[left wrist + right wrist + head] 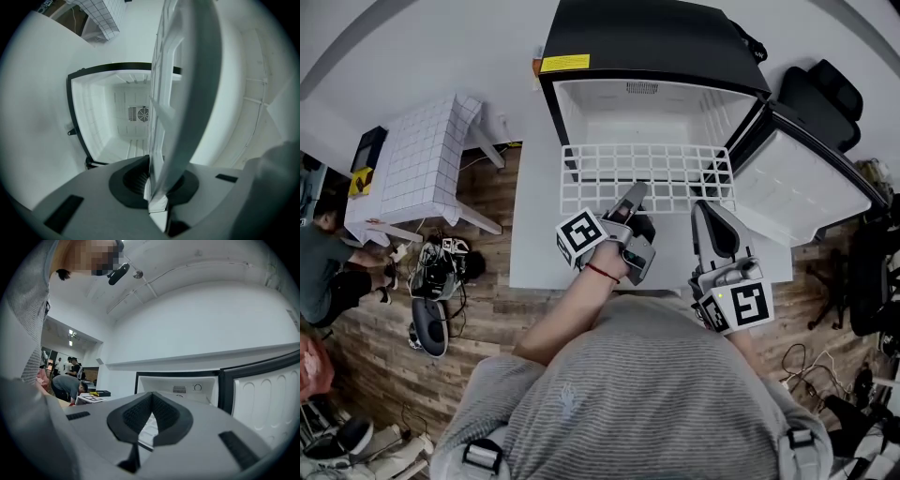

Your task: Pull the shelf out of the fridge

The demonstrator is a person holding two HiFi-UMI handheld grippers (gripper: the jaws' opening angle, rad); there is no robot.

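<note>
The wire shelf (647, 176) is found drawn nearly clear of the fridge (656, 42), level above the white table (534, 253). Whether its rear edge rests on the cavity lip cannot be told. The left gripper (633, 195) is clamped on the shelf's front edge, and the right gripper (706, 212) is held closed and empty just beside that edge. Only the last bit of withdrawal is judged to remain.

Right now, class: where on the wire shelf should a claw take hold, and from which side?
Take the shelf by its front rail, coming level from the fridge's open front. It lies flat and that rail faces you, so jaws fit above and below, as the left claw grips it now.
</note>
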